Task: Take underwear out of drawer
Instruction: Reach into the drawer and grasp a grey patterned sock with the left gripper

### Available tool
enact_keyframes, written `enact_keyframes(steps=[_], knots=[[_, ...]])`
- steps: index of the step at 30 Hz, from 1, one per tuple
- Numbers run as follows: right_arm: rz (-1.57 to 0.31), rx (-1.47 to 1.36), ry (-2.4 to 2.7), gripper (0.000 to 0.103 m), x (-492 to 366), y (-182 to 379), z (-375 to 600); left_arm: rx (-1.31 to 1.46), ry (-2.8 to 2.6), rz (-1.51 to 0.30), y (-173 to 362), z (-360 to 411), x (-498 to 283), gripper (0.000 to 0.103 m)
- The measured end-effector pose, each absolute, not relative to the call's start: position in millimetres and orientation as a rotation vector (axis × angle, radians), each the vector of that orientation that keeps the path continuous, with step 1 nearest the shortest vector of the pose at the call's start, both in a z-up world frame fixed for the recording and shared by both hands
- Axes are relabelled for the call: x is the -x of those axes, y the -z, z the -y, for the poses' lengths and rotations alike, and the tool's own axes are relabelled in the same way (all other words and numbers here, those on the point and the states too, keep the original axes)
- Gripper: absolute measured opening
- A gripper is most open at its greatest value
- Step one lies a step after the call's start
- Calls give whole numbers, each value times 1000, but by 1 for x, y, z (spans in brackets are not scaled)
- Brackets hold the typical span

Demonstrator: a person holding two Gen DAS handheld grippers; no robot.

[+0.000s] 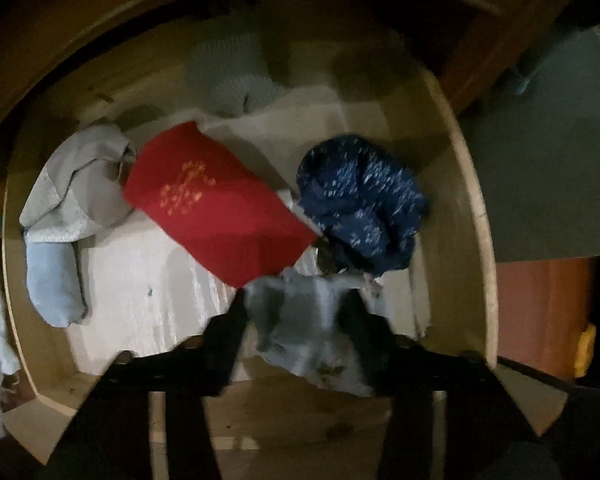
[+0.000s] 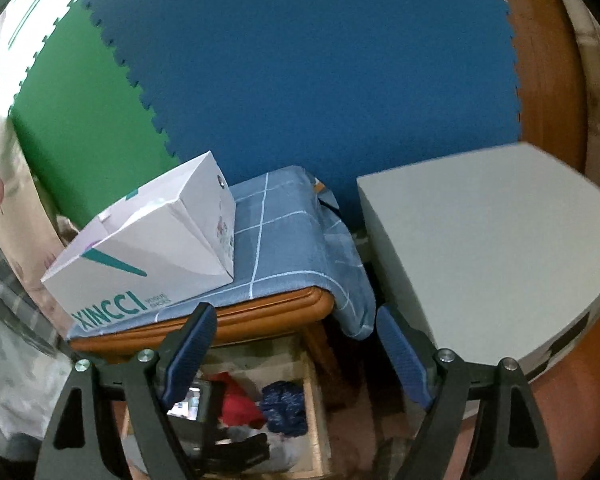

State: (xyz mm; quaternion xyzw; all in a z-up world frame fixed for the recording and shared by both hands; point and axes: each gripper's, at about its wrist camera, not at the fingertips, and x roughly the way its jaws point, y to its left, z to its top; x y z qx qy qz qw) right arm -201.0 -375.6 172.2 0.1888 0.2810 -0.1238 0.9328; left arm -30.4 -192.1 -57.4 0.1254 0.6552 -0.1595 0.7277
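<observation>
The left wrist view looks straight down into an open wooden drawer [image 1: 476, 208]. My left gripper [image 1: 296, 316] is at the drawer's near edge. Its two black fingers are closed on a bunched light blue piece of underwear [image 1: 300, 328]. Just beyond it lie a folded red garment [image 1: 216, 208] with gold print and a crumpled navy speckled garment [image 1: 360, 204]. My right gripper [image 2: 296, 344] hangs open above the drawer's front with nothing between its blue pads. Below it the red garment [image 2: 236, 400] and the navy one [image 2: 284, 404] show in the drawer.
A grey garment [image 1: 80, 184], a pale blue roll [image 1: 54, 284] and a grey knitted piece [image 1: 228, 80] lie on the drawer's white liner [image 1: 140, 288]. A shoe box [image 2: 152, 252] sits on a blue checked cloth [image 2: 292, 232] over the wooden stand. A grey box [image 2: 488, 248] stands to the right.
</observation>
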Motion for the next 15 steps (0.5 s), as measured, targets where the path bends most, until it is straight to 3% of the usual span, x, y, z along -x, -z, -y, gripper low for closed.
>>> enact_keyframes(steps=[2, 4, 5, 15], knots=[[-579, -406, 249, 84, 201, -171, 380, -287, 362, -1465, 59, 195, 31, 34], [-578, -411, 248, 84, 201, -171, 381, -310, 387, -1456, 57, 198, 34, 12], [-576, -411, 246, 84, 201, -170, 381, -318, 393, -1424, 51, 198, 36, 10], [-640, -317, 249, 84, 188, -163, 365, -369, 472, -1030, -52, 166, 83, 6]])
